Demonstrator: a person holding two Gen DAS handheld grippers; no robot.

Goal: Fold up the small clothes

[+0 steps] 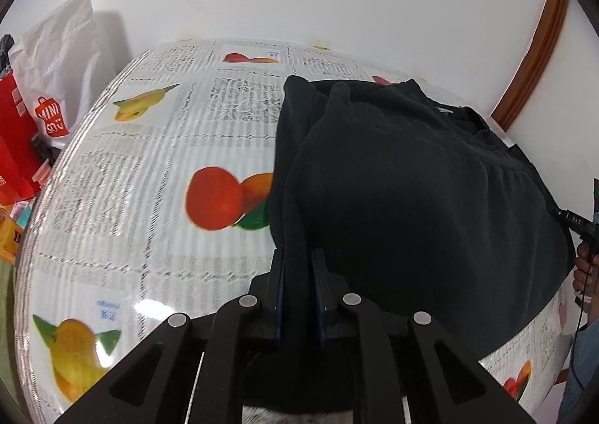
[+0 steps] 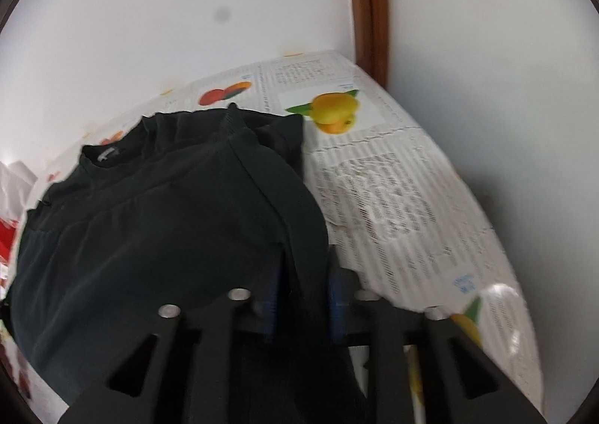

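Note:
A black garment (image 1: 411,180) lies spread over the right half of a table covered with a fruit-and-newsprint cloth (image 1: 149,162). Its left edge runs down into my left gripper (image 1: 297,253), whose jaws are nearly together and pinch that edge. In the right wrist view the same garment (image 2: 149,218) fills the left side, collar at the far end. A folded edge of it passes between the fingers of my right gripper (image 2: 304,252), which stand apart and show no grip on the fold. This view is blurred.
A white shopping bag (image 1: 56,61) and a red bag (image 1: 15,132) stand off the table's left side. The white wall backs the table, with brown wooden trim (image 2: 368,5) at the far right corner. A person's hand (image 1: 584,270) shows at the right edge.

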